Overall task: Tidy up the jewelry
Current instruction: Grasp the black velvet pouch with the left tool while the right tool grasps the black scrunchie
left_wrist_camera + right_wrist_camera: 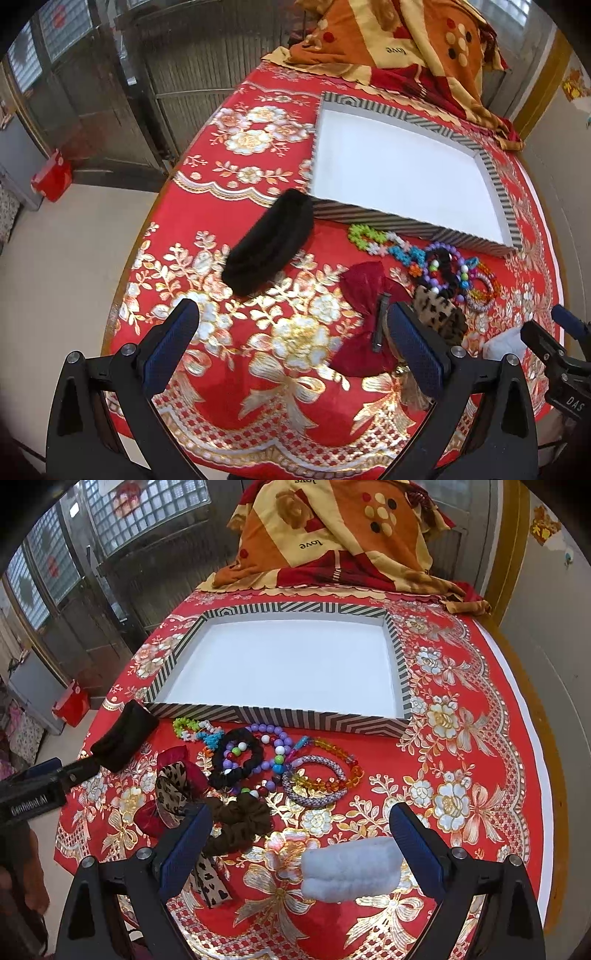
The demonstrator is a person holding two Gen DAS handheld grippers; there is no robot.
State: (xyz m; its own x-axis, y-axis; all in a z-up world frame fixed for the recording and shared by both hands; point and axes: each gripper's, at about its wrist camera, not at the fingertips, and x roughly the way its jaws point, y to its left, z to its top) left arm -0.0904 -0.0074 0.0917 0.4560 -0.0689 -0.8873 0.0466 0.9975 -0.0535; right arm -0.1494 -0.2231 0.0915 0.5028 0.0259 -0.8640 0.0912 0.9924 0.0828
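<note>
A shallow striped tray point(280, 718) with a white, empty floor lies on the red cloth; it also shows in the left wrist view point(373, 218). In front of it lie bead bracelets point(317, 771), a black scrunchie point(236, 757), a brown scrunchie point(240, 823), a leopard bow point(173, 790), a dark red bow point(365, 317) and a black fuzzy band point(269, 240). A white fluffy band point(351, 867) lies between the fingers of my right gripper point(299, 849), which is open. My left gripper point(291, 343) is open and empty above the cloth, left of the red bow.
A red and gold embroidered cloth point(461, 738) covers the table. A folded orange blanket point(332, 535) sits behind the tray. The table edge runs along the right point(532, 716). A red bag point(51, 177) stands on the floor at the left.
</note>
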